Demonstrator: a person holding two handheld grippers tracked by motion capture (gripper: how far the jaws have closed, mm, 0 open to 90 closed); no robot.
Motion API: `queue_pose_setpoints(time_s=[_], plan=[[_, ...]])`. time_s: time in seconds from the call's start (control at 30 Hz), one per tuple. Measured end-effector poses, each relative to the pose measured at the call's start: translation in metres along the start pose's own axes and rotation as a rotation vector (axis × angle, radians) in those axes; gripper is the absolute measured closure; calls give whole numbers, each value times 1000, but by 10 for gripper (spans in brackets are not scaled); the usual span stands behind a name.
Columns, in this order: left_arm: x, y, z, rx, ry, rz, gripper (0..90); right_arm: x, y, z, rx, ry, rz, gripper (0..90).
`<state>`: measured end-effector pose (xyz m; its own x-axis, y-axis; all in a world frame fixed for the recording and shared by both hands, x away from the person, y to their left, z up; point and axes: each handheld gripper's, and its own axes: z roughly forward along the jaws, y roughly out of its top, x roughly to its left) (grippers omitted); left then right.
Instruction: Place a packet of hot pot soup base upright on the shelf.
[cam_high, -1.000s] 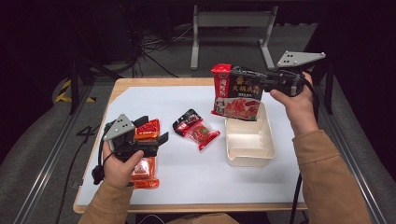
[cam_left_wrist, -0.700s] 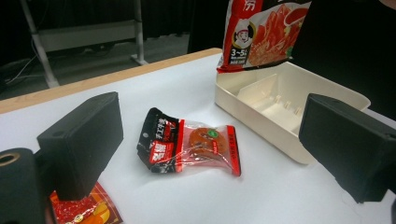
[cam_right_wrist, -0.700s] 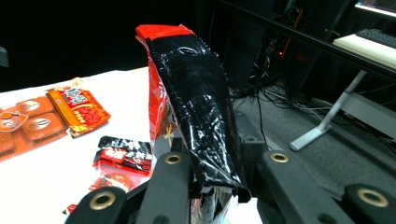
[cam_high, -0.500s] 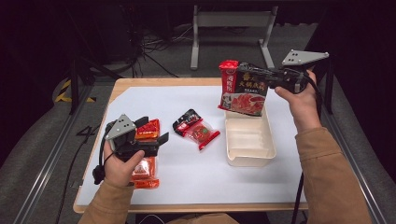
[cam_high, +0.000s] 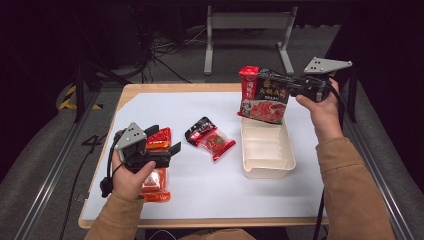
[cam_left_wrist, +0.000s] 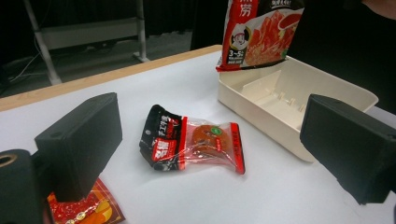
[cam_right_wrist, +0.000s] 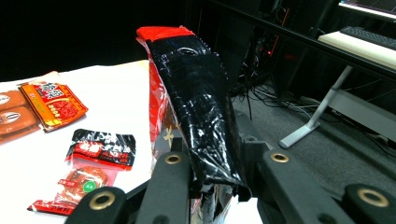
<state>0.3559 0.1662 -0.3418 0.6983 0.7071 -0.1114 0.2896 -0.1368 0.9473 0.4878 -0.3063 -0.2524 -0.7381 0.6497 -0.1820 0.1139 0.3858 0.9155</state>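
The right gripper (cam_high: 280, 89), clamped on the big sauce packet (cam_high: 264, 95), has carried it lower toward the far end of the cream tray (cam_high: 267, 167), so placing it looks close. The left gripper (cam_high: 167, 150) rests open over the orange packets (cam_high: 159, 138).

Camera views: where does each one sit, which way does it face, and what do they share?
High view: above the person's side, facing forward and down on the table; both forearms, left gripper, right gripper.
Left gripper view: rides the left gripper, looks past its open jaws at the small packet and tray.
Right gripper view: along jaws clamping the large pouch.
Shared: the small packet and the large pouch show in all three.
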Motion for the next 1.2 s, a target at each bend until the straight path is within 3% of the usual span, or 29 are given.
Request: queue_pose_setpoints(time_s=[0.47,1.07,1.2], plan=[[1,-1,1,7,3,1,59,-2,-18,9,36,-5,8,781],[1,-3,3,12,1,-5,58,0,-28,10,30,-5,8,771],[1,-3,3,12,1,-2,58,1,-34,15,62,0,7,764]])
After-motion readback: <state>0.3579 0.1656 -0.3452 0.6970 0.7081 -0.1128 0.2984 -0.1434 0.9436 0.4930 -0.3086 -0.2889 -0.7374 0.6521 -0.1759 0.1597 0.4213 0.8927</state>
